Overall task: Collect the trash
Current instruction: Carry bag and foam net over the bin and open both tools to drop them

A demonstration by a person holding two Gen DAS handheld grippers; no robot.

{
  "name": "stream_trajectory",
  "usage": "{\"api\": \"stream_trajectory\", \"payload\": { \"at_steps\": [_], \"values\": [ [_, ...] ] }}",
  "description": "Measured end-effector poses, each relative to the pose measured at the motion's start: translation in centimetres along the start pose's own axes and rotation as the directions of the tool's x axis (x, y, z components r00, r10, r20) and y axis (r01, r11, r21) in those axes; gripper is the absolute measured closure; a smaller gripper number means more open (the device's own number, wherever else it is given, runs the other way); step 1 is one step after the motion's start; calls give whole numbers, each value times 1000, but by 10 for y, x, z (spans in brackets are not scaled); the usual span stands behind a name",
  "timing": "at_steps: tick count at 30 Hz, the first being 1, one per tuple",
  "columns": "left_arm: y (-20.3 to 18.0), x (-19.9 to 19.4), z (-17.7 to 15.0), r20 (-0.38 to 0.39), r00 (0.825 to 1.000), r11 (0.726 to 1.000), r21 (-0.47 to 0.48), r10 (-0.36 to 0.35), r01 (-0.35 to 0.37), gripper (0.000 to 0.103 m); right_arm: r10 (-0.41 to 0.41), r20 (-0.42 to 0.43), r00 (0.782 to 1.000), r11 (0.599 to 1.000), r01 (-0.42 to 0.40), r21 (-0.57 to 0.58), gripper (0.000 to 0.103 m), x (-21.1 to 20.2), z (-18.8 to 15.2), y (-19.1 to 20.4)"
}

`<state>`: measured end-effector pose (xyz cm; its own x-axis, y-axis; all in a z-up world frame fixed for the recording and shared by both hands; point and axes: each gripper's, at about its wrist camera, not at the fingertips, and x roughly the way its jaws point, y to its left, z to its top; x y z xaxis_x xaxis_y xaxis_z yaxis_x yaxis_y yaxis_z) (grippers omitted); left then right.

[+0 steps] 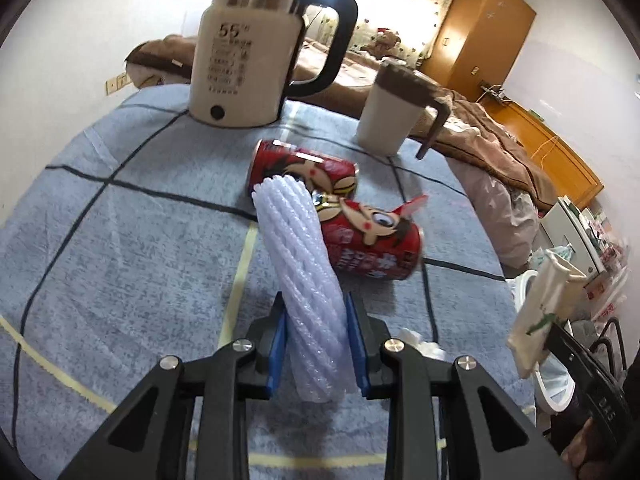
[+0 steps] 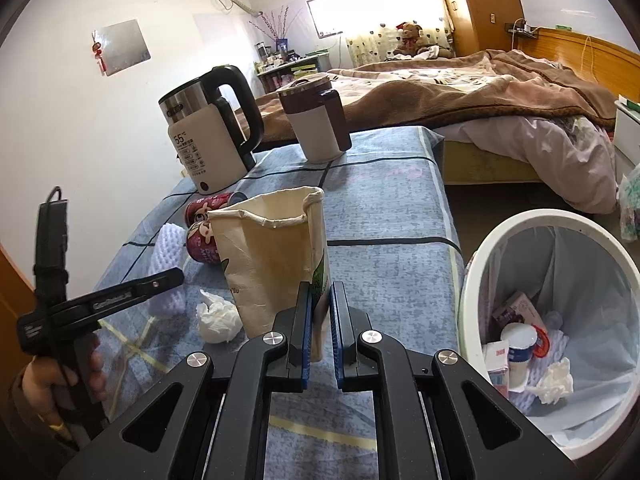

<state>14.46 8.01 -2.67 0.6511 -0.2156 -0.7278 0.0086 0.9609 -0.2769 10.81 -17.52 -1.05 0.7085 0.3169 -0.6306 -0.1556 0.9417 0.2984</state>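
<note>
A white foam net sleeve (image 1: 300, 264) lies lengthwise between the blue pads of my left gripper (image 1: 315, 305), which is shut on it just above the blue checked tablecloth (image 1: 120, 240). Two red drink cans (image 1: 316, 168) (image 1: 372, 240) lie on their sides just beyond the sleeve. My right gripper (image 2: 320, 292) is shut on the lower edge of a crumpled beige paper cup (image 2: 276, 256), holding it upright over the table. A crumpled white tissue (image 2: 218, 318) lies left of the cup. In the right wrist view the left gripper (image 2: 160, 280) comes in from the left, over the foam sleeve (image 2: 168, 256).
A white bin (image 2: 540, 216) lined with a plastic bag, with trash inside, stands beside the table at the right. A cream kettle (image 1: 244, 60) and a brown-lidded mug (image 1: 392, 108) stand at the table's far end. A bed (image 2: 480, 92) lies beyond.
</note>
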Motion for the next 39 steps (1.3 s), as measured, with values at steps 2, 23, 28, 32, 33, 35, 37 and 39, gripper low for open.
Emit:
{"api": "stream_trajectory", "payload": {
  "at_steps": [2,23,28,32,33,35,37,39],
  "values": [
    [-5,-6,-1,8,1000,1000,18,-12,12,74,1,5,1000,1000,-1,1,94,-3,0,-1],
    [-114,-31,-11,7,977,955,212,-212,206,73,-66,81,995,995,59,80,94,-60,-5,-48],
    [-146,-26,-16,-18,967,933,256,-256,252,74,-114,94,989,989,103,108,94,-75,-7,-69],
    [-172,-20,-21,-51,954,908,293,-297,298,74,-155,96,983,981,142,134,94,-85,-9,-88],
    [-179,-18,-22,-59,951,902,303,-304,307,74,-166,96,981,978,152,142,94,-88,-10,-93],
    [-189,-15,-25,-76,945,892,313,-318,326,74,-184,95,978,974,169,154,94,-92,-12,-102],
    [-203,-15,-31,-82,944,882,339,-320,328,73,-199,92,976,969,182,166,94,-94,-13,-110],
    [-214,-11,-34,-102,938,870,352,-331,345,74,-217,90,972,964,199,176,94,-97,-14,-118]
  ]
}}
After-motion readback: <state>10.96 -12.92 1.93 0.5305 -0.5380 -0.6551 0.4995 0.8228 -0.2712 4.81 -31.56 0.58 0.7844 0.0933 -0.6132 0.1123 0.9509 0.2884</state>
